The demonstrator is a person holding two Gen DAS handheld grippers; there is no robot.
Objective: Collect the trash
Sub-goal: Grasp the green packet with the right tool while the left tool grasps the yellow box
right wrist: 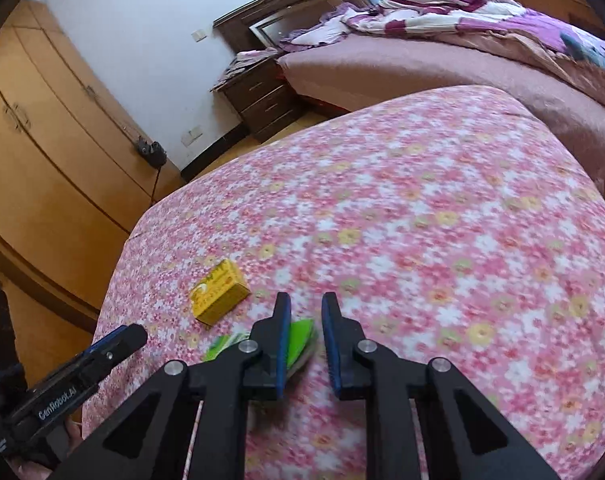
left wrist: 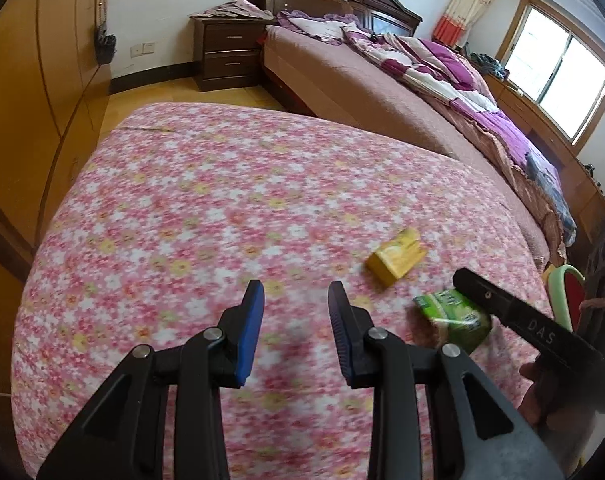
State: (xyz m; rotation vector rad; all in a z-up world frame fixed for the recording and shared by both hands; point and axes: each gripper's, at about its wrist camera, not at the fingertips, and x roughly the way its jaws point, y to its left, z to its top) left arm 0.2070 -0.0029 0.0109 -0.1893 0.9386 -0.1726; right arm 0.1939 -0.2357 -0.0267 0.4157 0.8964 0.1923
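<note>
On the near part of the pink floral bed point(left wrist: 222, 184), well back from its far edge, there's a green packet point(right wrist: 304, 336) sitting right in the mouth of the right gripper point(right wrist: 306, 302). Those jaws are narrow. The left-side pad looks to be against the packet, but I can still see a sliver of floral cover between it and the other pad, so I'd call it not clamped yet. Closing the rest of the way should do it, no reach needed. Just beyond the packet, apart from it, is a yellow box point(left wrist: 396, 258), lying flat with its long axis on a diagonal. The left gripper point(left wrist: 295, 292) has its jaws partly open with nothing in them. The box is ahead of it and off to its right, so I reckon that's the hand for it, maybe after twisting the wrist to bite across the short side.
</note>
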